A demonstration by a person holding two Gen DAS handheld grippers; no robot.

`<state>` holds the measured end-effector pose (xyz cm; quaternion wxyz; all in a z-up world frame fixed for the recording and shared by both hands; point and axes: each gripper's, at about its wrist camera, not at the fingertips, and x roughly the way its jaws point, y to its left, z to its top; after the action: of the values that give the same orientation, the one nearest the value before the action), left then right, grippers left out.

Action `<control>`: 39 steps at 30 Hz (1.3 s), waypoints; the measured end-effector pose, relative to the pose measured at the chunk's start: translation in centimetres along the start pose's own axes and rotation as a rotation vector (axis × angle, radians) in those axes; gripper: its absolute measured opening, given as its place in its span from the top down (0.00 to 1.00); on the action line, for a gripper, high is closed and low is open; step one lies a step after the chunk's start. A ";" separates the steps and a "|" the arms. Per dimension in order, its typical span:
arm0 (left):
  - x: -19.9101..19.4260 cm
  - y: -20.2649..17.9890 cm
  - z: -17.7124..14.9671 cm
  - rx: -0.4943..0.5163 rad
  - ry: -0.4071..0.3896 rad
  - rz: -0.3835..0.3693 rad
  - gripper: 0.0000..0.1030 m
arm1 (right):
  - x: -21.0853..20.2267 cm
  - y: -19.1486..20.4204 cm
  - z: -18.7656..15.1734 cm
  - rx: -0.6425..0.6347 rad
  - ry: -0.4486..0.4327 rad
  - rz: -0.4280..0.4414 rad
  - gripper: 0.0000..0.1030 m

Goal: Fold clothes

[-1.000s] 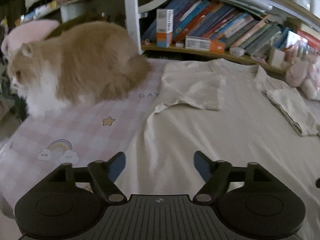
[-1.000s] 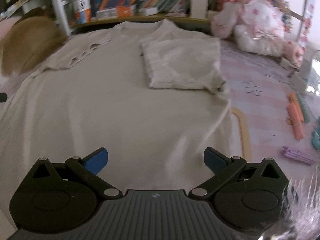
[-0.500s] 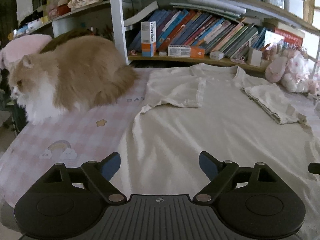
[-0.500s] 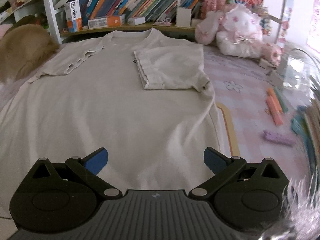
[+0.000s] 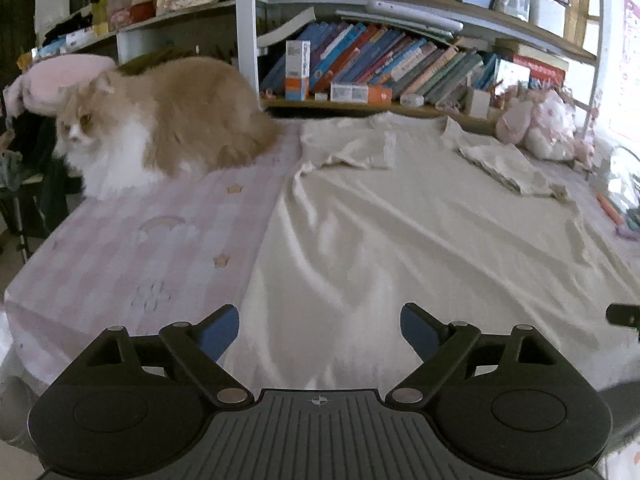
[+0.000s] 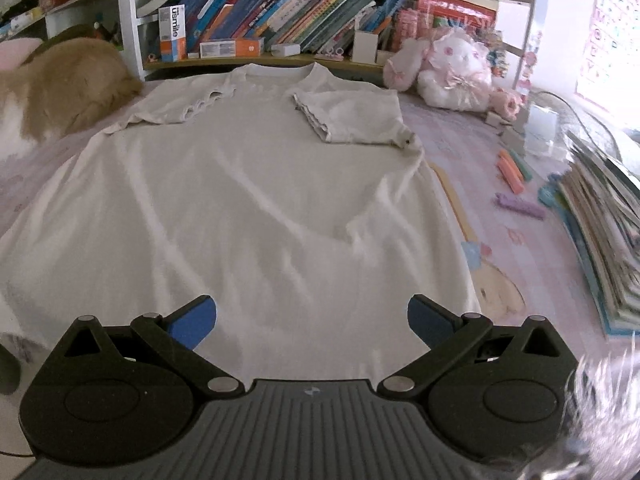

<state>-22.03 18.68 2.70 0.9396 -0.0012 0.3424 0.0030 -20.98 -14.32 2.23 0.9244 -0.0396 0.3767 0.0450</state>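
Lying flat across the pink patterned bed sheet [image 5: 132, 248], the cream T-shirt [image 6: 240, 208] has both short sleeves folded in over its chest, collar toward the bookshelf [image 6: 280, 4]. Low over its near hem, the left gripper [image 5: 320, 330] and right gripper [image 6: 312, 320] have their blue fingers [image 6: 192, 320] released and spread wide, with nothing between them. A ginger-and-white cat [image 5: 160, 120] sits on the sheet left of the shirt. A pink plush toy [image 6: 452, 72] rests at the far right, near scattered markers [image 6: 512, 168].
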 end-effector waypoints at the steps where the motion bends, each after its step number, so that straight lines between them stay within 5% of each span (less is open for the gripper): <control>1: -0.2 0.2 -0.4 0.005 0.006 -0.002 0.13 | -0.5 0.1 -0.4 0.005 -0.001 -0.008 0.00; 10: -0.4 1.8 -2.0 -0.026 0.089 -0.038 0.12 | -2.9 -2.5 -2.3 0.129 0.023 -0.051 0.00; 15: 0.5 3.3 -1.9 -0.056 0.147 -0.055 0.13 | -2.7 -5.5 -2.7 0.258 0.080 -0.006 0.02; 23: 3.3 8.0 -1.8 -0.312 0.226 -0.074 0.13 | -0.9 -11.2 -3.3 0.460 0.189 0.040 0.07; 29: 6.4 10.2 -1.4 -0.432 0.320 -0.209 0.13 | 1.9 -15.6 -3.0 0.589 0.306 0.160 0.07; 39: 9.7 12.0 -1.4 -0.559 0.394 -0.264 0.12 | 6.3 -18.7 -2.9 0.667 0.470 0.304 0.12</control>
<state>-15.56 30.70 -4.66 0.8112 -0.3026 0.4998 -0.0251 -16.40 -32.81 -3.50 0.7586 0.3078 0.5725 0.0460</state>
